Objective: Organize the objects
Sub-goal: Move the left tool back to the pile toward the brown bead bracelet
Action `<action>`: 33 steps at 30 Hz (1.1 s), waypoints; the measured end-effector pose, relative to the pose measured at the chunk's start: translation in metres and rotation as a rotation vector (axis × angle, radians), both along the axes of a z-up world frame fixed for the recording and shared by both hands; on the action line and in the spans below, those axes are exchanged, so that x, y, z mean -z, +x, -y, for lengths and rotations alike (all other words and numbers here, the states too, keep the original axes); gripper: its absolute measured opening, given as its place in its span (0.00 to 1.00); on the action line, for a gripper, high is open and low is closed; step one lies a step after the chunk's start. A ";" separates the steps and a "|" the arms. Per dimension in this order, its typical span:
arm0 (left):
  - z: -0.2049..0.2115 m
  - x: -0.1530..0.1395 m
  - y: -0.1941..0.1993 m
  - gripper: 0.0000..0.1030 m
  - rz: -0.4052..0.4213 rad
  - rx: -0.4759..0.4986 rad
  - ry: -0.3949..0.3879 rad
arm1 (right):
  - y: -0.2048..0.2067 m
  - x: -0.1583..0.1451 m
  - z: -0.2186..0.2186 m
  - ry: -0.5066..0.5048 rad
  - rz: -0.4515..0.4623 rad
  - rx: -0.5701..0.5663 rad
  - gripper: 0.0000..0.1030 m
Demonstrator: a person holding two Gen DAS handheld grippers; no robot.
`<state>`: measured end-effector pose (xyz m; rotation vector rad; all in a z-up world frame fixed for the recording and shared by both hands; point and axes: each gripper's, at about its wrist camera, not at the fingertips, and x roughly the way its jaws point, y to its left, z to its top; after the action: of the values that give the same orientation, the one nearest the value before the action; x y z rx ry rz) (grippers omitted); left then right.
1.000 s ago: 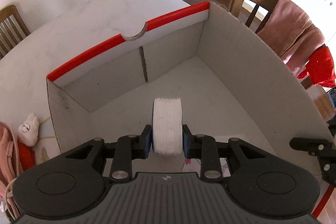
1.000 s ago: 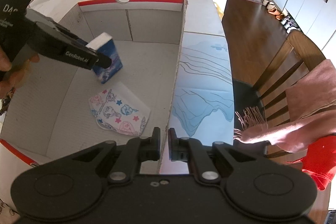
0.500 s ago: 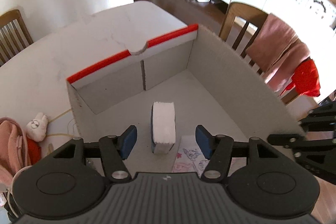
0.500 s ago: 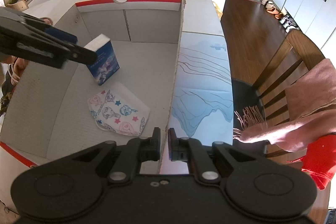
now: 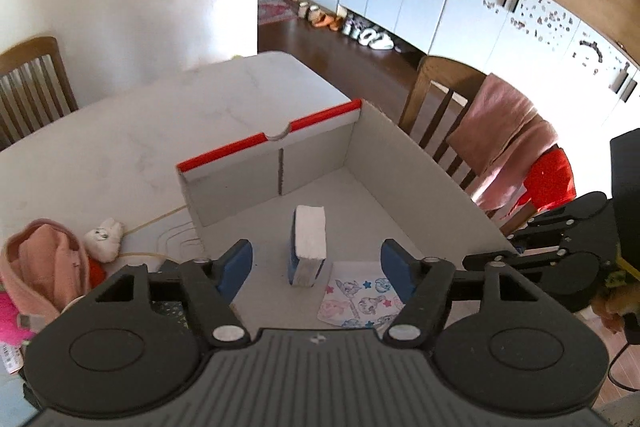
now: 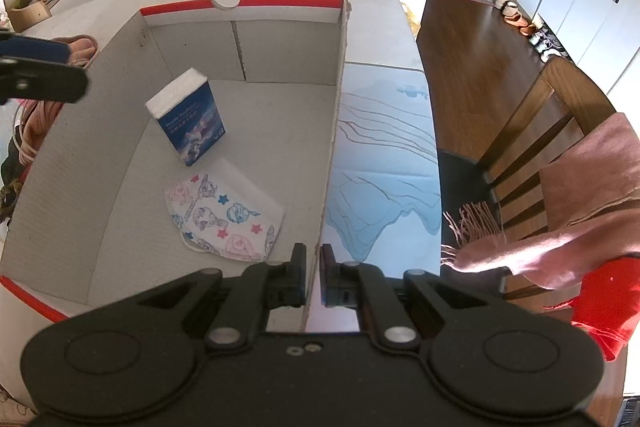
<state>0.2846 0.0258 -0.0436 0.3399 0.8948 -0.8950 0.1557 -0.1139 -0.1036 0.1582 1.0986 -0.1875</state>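
A white cardboard box (image 5: pixel 424 183) with red rim stands open on the table; it also shows in the right wrist view (image 6: pixel 72 131). Inside it a blue tissue pack (image 5: pixel 307 245) stands upright, seen too in the right wrist view (image 6: pixel 189 117). A patterned face mask (image 6: pixel 224 217) lies flat on the box floor beside it, also visible in the left wrist view (image 5: pixel 360 301). My left gripper (image 5: pixel 316 269) is open and empty, raised above the box. My right gripper (image 6: pixel 314 277) is shut on the box's side wall (image 6: pixel 334 131).
A pink cloth bundle (image 5: pixel 44 259) and a small white plush (image 5: pixel 103 235) lie on the table left of the box. A blue printed sheet (image 6: pixel 384 163) lies right of the box. Wooden chairs (image 5: pixel 436 99) with a pink towel (image 5: pixel 500 139) stand at the table edge.
My left gripper opened, let go of the tissue pack standing in the box, and pulled up and back. My right gripper stayed clamped on the box wall.
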 end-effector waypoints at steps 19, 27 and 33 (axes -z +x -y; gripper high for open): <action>-0.128 0.008 -0.009 0.84 -0.006 -0.252 -0.010 | 0.001 -0.002 -0.003 -0.019 -0.010 0.003 0.05; -0.181 0.035 -0.009 1.00 -0.033 -0.376 0.001 | 0.003 -0.003 -0.005 -0.025 -0.015 0.000 0.04; -0.199 0.066 -0.012 1.00 -0.055 -0.423 0.046 | 0.003 -0.006 -0.005 -0.034 -0.016 -0.004 0.04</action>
<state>0.2723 0.2250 -0.1098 0.1556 0.9930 -0.4959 0.1587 -0.1090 -0.0975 0.1237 1.1114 -0.2039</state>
